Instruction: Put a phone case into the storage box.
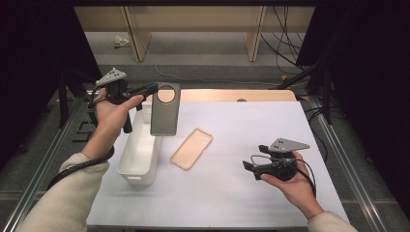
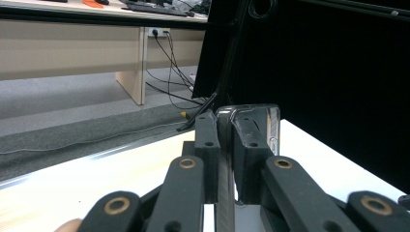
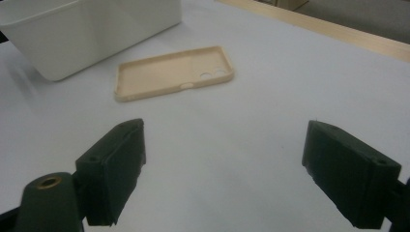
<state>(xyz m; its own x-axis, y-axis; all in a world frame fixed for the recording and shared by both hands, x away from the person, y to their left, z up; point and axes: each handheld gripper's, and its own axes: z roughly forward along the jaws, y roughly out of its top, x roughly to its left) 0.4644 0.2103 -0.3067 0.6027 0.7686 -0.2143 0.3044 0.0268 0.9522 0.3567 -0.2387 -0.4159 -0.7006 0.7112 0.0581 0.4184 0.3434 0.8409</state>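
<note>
Hanging from the left gripper (image 1: 145,91) in the high view, a grey phone case (image 1: 165,109) dangled above the far end of the white bin (image 1: 140,147), at about ten o'clock on the bench (image 1: 251,193). The fingers were clamped narrow on its top edge beside the round camera hole, the case hanging upright with its lower end just over the bin's rim. A beige phone case (image 1: 191,148) lay flat near the bench's centre, just beside the bin at its three o'clock. The right gripper (image 1: 249,168) rested low at four o'clock, held in the person's hand, well apart from both cases.

Left gripper view: the two fingers (image 2: 208,145) stood close together, pinching the grey case (image 2: 268,128) edge-on between them; its glossy rim rose past the tips at twelve o'clock.

Right gripper view: the fingers (image 3: 113,171) stood wide with nothing between them. The beige case (image 3: 169,72) lay at eleven o'clock ahead, hollow side up, the bin (image 3: 92,34) beyond it.

Judged step: lowering the grey case into the bin. Doing it well likely meant centring it over the opening, bringing the lower edge below the rim before letting go, and keeping it clear of the wall so it would not tip out.
</note>
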